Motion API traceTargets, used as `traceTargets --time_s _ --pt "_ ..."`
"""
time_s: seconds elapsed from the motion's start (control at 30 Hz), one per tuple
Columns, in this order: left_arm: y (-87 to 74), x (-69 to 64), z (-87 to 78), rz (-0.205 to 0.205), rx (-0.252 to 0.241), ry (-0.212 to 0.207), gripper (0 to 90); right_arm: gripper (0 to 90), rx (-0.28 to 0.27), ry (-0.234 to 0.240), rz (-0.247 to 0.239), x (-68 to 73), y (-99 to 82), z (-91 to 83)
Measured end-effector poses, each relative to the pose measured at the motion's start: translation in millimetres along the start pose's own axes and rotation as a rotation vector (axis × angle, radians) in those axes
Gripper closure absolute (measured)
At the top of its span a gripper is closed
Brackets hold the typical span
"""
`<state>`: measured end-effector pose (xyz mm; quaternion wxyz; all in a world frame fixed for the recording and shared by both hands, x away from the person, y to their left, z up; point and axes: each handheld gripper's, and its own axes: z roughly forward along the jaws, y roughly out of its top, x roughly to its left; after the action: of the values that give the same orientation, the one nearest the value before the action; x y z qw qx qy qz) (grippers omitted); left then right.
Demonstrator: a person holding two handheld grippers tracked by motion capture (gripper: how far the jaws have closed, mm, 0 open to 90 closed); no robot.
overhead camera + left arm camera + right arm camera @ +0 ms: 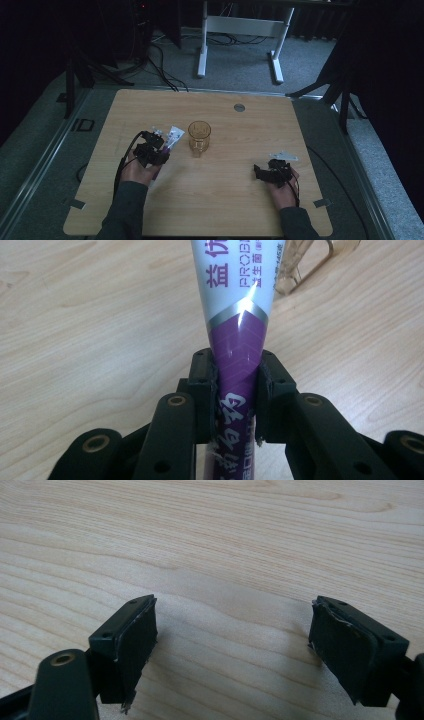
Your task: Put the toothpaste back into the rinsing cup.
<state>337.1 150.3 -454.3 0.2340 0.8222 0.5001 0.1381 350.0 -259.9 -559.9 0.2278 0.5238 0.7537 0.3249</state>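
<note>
1. Dim room, grey carpet, white desk frame (243, 30) at the back, cables on the floor. Light wood table (225, 200) in front of me.
2. My left gripper (159, 140) sits left of centre on the table, my hand behind it.
3. Left jaws clamp a toothpaste tube (239, 315). Both pads press its purple lower part, one on each side. Firm grip.
4. Tube runs straight out from the jaws: purple section at the pads, silver chevron band, then white with purple print further out.
5. In the high view the tube's (174, 136) white end points up and right, towards the cup.
6. Clear amber plastic cup (199, 137) stands upright near table centre, just beside the tube's far end. Can't tell if they touch.
7. In the left gripper view the cup's base (320, 260) shows at top right, close beside the tube.
8. My right gripper (232, 645) is low over bare wood at the right side of the table (256, 172), well apart from cup and tube.
9. Right jaws spread wide, nothing between the pads, just wood grain.
10. Small round grey grommet (239, 107) sits in the tabletop near the far edge.
</note>
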Motion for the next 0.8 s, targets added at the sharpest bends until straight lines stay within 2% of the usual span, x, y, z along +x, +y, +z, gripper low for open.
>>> traceTargets --time_s 0.27,0.8 --pt "-0.3 -0.6 -4.5 -0.011 -0.075 0.015 72.9 19.2 0.000 0.000 0.000 0.0 0.0 0.0" --pt "0.8 -2.7 -6.6 -0.001 -0.145 0.017 72.9 19.2 0.000 0.000 0.000 0.0 0.0 0.0"
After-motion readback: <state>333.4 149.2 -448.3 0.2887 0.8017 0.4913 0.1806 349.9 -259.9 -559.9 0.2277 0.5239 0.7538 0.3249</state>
